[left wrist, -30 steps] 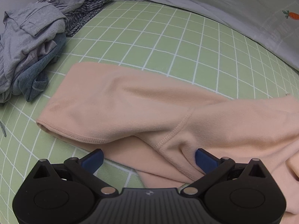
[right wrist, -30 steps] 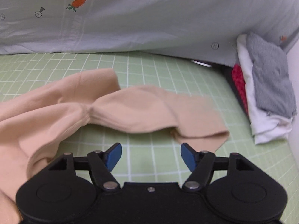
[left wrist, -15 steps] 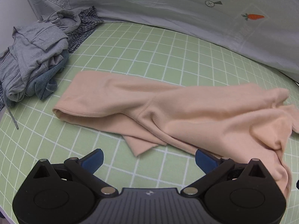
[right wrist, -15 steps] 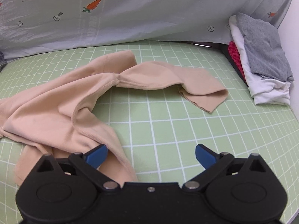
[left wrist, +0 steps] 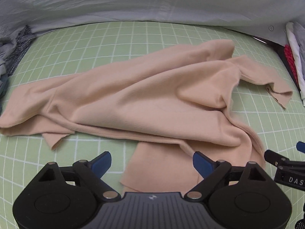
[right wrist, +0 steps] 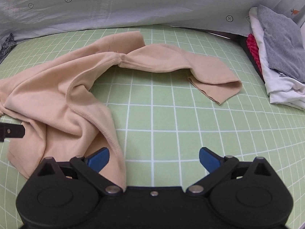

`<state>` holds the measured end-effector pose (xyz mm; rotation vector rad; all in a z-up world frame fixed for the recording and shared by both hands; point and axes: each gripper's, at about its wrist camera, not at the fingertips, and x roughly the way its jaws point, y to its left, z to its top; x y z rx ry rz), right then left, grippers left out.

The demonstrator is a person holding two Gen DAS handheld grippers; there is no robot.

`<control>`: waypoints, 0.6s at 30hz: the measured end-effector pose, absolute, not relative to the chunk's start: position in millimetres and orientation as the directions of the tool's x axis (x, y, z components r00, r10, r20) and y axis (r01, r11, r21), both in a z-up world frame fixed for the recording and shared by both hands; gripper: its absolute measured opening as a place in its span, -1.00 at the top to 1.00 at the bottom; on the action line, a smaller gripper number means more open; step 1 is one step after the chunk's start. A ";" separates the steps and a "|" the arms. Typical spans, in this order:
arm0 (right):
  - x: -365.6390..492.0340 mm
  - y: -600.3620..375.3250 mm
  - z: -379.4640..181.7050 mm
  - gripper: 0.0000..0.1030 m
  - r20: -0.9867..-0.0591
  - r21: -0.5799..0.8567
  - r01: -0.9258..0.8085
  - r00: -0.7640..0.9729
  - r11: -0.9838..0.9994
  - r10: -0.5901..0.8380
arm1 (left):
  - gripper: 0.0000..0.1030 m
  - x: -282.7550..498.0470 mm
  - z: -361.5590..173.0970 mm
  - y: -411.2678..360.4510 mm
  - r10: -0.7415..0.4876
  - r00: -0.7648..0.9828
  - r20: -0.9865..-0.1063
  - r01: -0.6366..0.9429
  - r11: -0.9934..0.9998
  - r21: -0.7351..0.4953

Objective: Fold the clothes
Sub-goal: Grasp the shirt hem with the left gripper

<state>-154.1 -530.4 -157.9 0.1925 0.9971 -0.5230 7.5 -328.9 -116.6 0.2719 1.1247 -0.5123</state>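
A peach long-sleeved top [left wrist: 143, 99] lies crumpled across the green checked sheet [left wrist: 114, 38]. My left gripper [left wrist: 151, 162] hovers over its near hem; a flap of the hem lies between the blue fingertips. The jaws are closing, but the pads are clear of the cloth. In the right wrist view the top [right wrist: 57, 87] fills the left half, with one sleeve trailing right. My right gripper [right wrist: 154, 158] stands wide open over bare sheet, its left fingertip beside the stitched hem edge. Each gripper shows at the edge of the other's view: the right gripper [left wrist: 286, 162], the left gripper [right wrist: 11, 132].
A stack of folded grey, white and red clothes [right wrist: 276, 47] sits at the right edge. A heap of grey and striped clothes [left wrist: 17, 47] lies at the far left. A pale quilt with carrot prints [right wrist: 133, 3] bounds the back. Bare sheet [right wrist: 190, 124] lies right of the top.
The left view has swung right along the top, from the left sleeve to the hem, and its jaws have narrowed slightly. The right gripper has opened wide and drawn back from the sleeve.
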 end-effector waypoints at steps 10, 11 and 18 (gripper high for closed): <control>-146.1 -534.9 -177.1 -0.89 -0.874 -0.028 0.488 0.412 0.873 -0.258 | -0.07 7.9 -142.5 -360.9 -0.231 0.255 -0.939 0.600 0.799 -0.033; -144.6 -534.3 -178.0 -0.82 -0.876 -0.026 0.483 0.411 0.875 -0.252 | 0.01 7.8 -141.5 -362.4 -0.232 0.260 -0.937 0.614 0.789 -0.025; -138.5 -520.4 -177.3 0.21 -0.866 0.037 0.426 0.464 0.904 -0.184 | 0.77 21.2 -133.9 -334.7 -0.258 0.270 -0.928 0.557 0.828 -0.068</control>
